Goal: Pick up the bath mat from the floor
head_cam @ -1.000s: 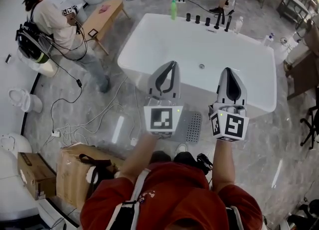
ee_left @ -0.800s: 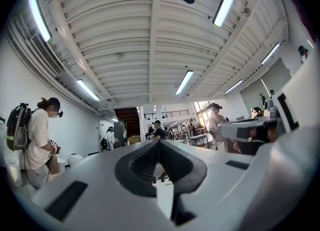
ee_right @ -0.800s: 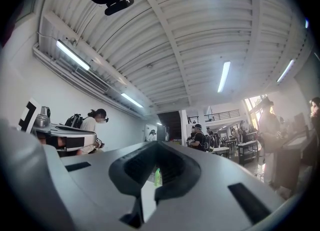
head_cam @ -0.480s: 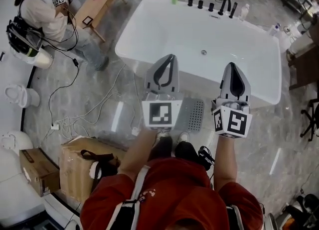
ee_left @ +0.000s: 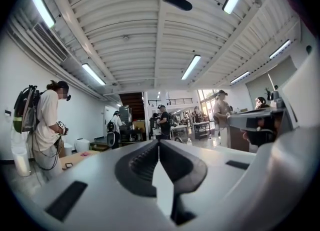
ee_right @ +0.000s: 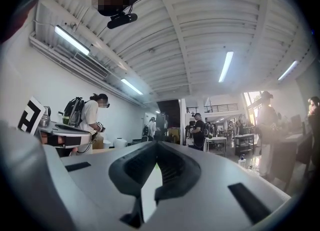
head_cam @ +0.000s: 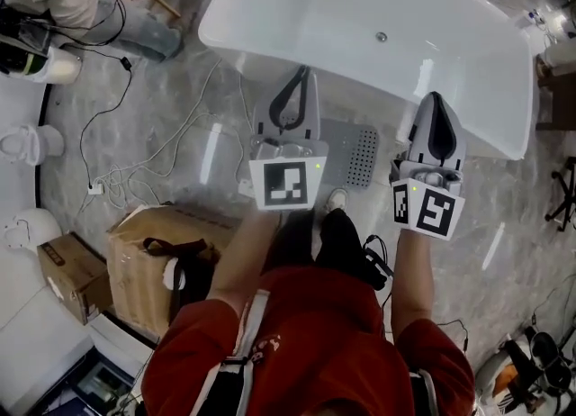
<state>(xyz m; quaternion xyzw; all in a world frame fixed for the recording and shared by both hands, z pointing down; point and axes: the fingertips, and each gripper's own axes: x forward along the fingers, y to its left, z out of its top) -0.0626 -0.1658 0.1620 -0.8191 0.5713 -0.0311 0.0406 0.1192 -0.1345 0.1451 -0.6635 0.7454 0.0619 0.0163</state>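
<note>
Holding left tongs [head_cam: 301, 81] and right tongs [head_cam: 436, 104] clenched on nothing, side by side above grey mat [head_cam: 360, 155] flat on floor [head_cam: 171, 108] beside white tub [head_cam: 360, 9]

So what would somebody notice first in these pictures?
The big white bathtub fills the top of the head view. Below it in that view the person holds out the left gripper and the right gripper, both shut and empty. Between them, on the floor by the tub, lies the grey bath mat.
</note>
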